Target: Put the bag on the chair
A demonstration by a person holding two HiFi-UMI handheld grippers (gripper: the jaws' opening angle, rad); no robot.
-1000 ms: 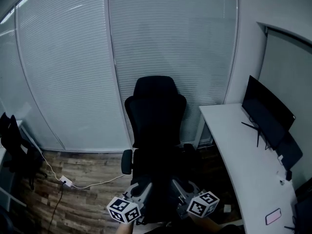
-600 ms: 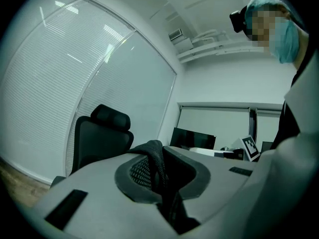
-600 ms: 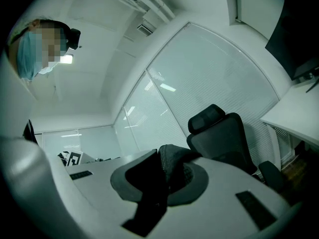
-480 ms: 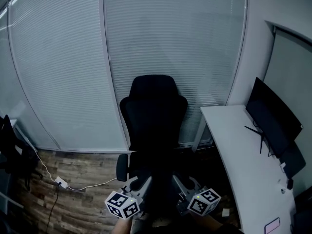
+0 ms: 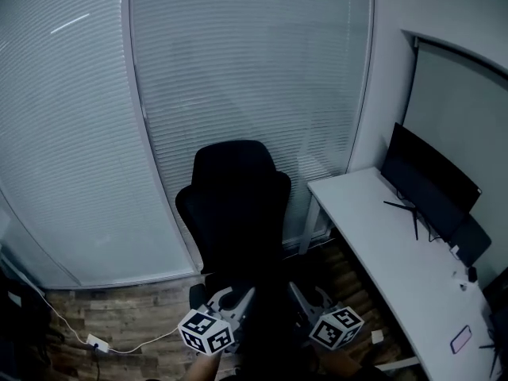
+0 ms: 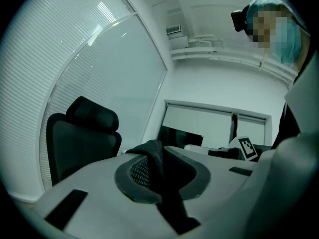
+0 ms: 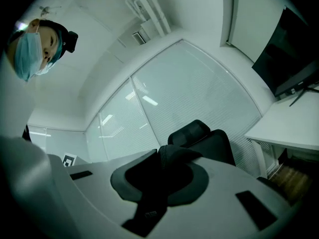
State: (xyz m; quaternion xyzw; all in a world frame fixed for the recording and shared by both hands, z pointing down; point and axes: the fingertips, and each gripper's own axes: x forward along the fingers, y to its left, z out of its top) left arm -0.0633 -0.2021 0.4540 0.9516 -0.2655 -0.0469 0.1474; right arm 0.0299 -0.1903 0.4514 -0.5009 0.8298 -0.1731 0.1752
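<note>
A black office chair [image 5: 234,205] stands before the blinds, just beyond both grippers. My left gripper [image 5: 232,302] and right gripper [image 5: 306,300] sit side by side at the bottom of the head view, with a dark bag [image 5: 270,328] hanging between them, hard to make out in the gloom. In the left gripper view, the left gripper [image 6: 158,157] is shut on a black bag strap [image 6: 152,151], with the chair [image 6: 82,138] to the left behind it. The right gripper [image 7: 167,157] is likewise shut on a black strap [image 7: 177,153], the chair [image 7: 207,138] behind it.
A white desk [image 5: 381,252] runs along the right with a dark monitor [image 5: 429,185] and a pink phone [image 5: 462,339] on it. A white power strip [image 5: 95,344] with its cable lies on the wooden floor at left. Blinds cover the glass wall behind.
The head view has swung: chair and desk now sit further left and the chair lower. The dark object at the left edge has left the frame. Both grippers stay shut, low in the view.
</note>
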